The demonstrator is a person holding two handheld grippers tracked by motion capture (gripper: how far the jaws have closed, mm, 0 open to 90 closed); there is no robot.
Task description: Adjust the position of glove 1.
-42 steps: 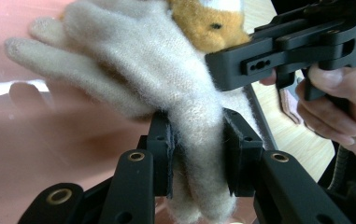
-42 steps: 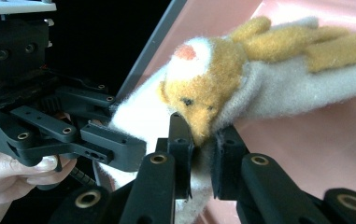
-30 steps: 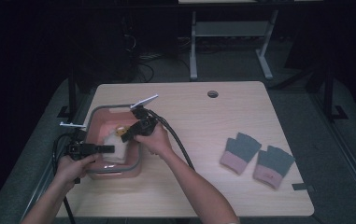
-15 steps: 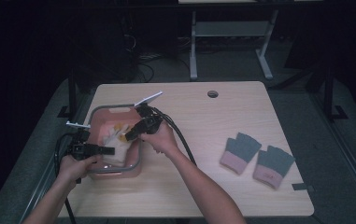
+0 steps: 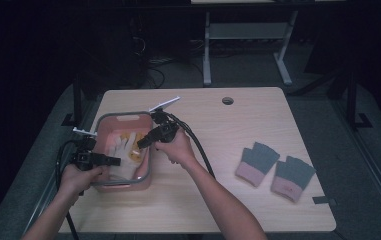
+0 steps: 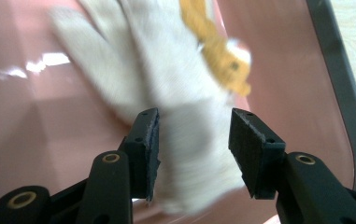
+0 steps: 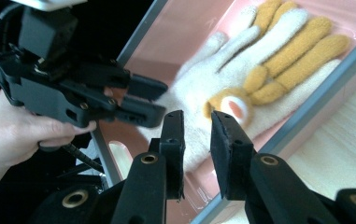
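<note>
Now white glove sits btwn left gripper's open jaws.

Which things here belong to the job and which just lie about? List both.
In the job: white glove, yellow glove, pink tub, left gripper, right gripper.
Lying about: two grey gloves on the table.
</note>
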